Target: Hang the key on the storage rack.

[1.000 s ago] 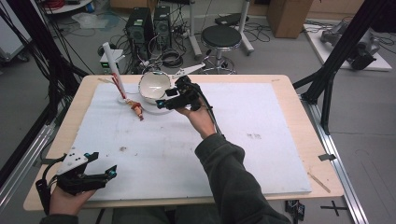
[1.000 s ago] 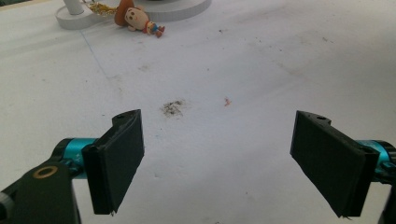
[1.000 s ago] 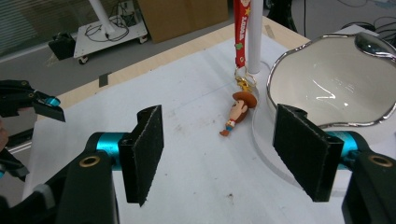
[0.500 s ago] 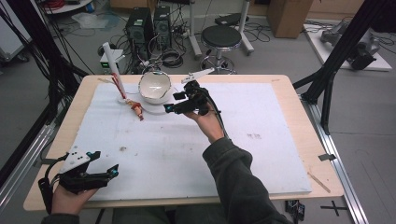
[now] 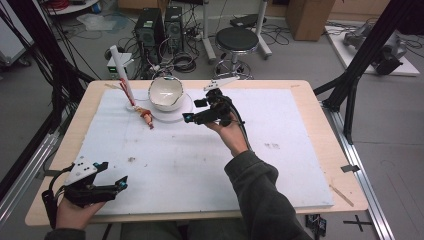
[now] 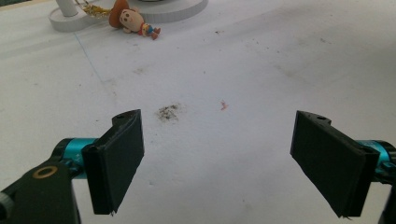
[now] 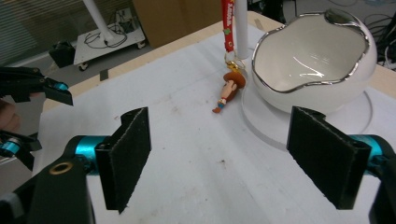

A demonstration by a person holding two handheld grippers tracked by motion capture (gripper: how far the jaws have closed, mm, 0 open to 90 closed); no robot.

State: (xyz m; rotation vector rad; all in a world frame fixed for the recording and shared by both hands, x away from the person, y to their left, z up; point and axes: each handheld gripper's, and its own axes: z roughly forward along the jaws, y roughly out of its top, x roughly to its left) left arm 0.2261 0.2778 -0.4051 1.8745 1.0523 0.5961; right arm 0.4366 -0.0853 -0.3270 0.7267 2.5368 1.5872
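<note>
- clearly the right gripper [image 5: 192,111] is the nearer one: in the high view it sits just right of the white bowl [image 5: 165,93] and the small doll keychain [image 5: 146,115], upper middle of the frame.
- its jaws stand wide apart with nothing between them, and have just been opening.
- in the right gripper view the doll keychain [image 7: 228,90] lies above the jaws, its long axis running top to bottom, tilted slightly, just left of the bowl [image 7: 314,61].
- the left gripper [image 5: 114,176], lower left, also gapes empty, well apart from both.
</note>
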